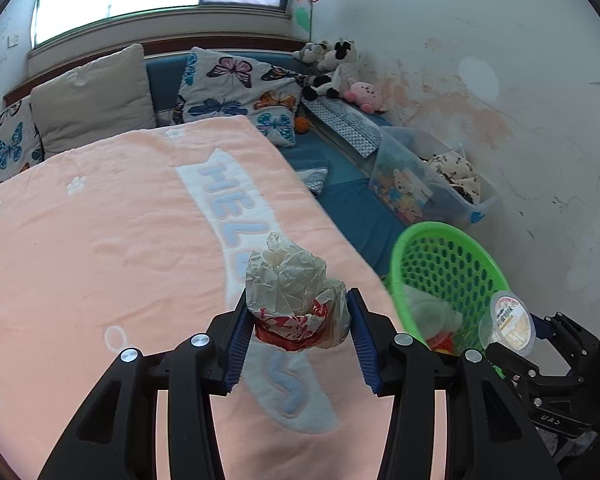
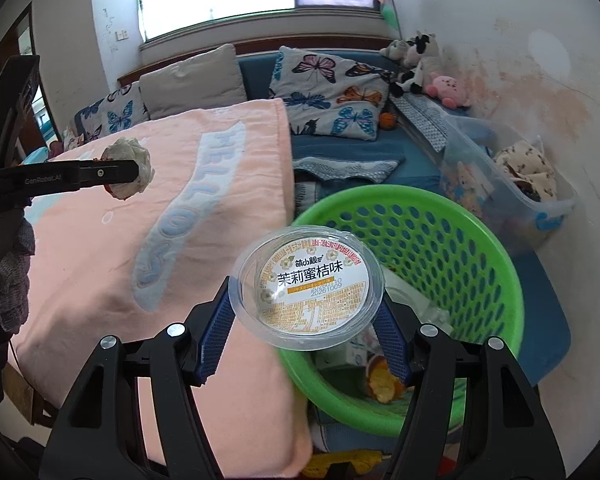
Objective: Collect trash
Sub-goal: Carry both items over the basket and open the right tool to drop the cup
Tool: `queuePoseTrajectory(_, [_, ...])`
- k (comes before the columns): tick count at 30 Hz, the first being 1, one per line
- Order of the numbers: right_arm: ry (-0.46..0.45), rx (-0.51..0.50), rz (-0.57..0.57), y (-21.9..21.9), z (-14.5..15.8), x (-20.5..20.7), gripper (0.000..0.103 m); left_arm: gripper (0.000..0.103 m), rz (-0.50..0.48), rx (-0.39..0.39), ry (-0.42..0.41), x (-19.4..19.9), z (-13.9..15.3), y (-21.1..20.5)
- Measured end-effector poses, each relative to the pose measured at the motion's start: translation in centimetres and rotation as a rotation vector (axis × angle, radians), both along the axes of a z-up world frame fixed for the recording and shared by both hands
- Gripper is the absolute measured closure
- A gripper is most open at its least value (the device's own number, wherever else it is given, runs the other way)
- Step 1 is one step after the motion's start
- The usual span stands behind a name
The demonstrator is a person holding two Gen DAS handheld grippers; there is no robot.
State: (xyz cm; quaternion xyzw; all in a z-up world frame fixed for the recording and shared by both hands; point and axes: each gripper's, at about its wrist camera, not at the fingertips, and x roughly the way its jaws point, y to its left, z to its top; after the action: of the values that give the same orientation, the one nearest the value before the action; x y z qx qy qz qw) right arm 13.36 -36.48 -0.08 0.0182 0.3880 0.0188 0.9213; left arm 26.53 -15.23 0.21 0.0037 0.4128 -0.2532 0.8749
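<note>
Your left gripper (image 1: 298,320) is clamped on a crumpled paper wrapper (image 1: 296,296), cream on top with a red and white printed band below; both blue pads press its sides. The wad hangs in the air above the pink blanket (image 1: 100,220), over the pale "HELLO" lettering that runs away from your fingers. To the right of this gripper and a little ahead sits the green basket (image 1: 404,252), tilted so its open mouth faces you, with some rubbish already lying in the bottom.

Your right gripper (image 2: 306,304) is closed on a clear plastic cup (image 2: 306,286) with a white and orange label; the blue pads hold its rim on either side, and the label faces the camera. The cup hangs just over the near left rim of the green basket, which lies straight ahead and slightly right of these fingers. Inside the basket, below the cup, you can see an orange scrap (image 2: 384,384) and some pale packaging (image 2: 416,304).

Seen from the right wrist, your left gripper is well off to the left with the wrapper in its tips. Beyond the basket and to the right stands a clear storage box (image 2: 512,184) against the wall, and butterfly cushions (image 2: 332,96) lie farther ahead.
</note>
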Motion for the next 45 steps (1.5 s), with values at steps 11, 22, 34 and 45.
queuePoseTrajectory(11, [-0.006,-0.005,-0.080,-3.8,-0.4,-2.5,0.038,0.058,-0.096,0.019,-0.016,-2.8,0.8,-5.6])
queuePoseTrajectory(22, [0.002,-0.008,-0.130,-6.2,-0.9,-2.9,0.037,0.058,-0.168,0.036,-0.031,-4.0,1.4,-9.6])
queuePoseTrajectory(34, [0.003,-0.009,-0.171,-8.1,-1.5,-3.1,0.028,0.058,-0.204,0.048,-0.020,-3.9,0.9,-12.4])
queuePoseTrajectory(45, [-0.018,-0.001,-0.189,-8.5,-0.7,-4.6,0.024,0.057,-0.242,0.072,0.008,-4.0,-0.7,-14.7])
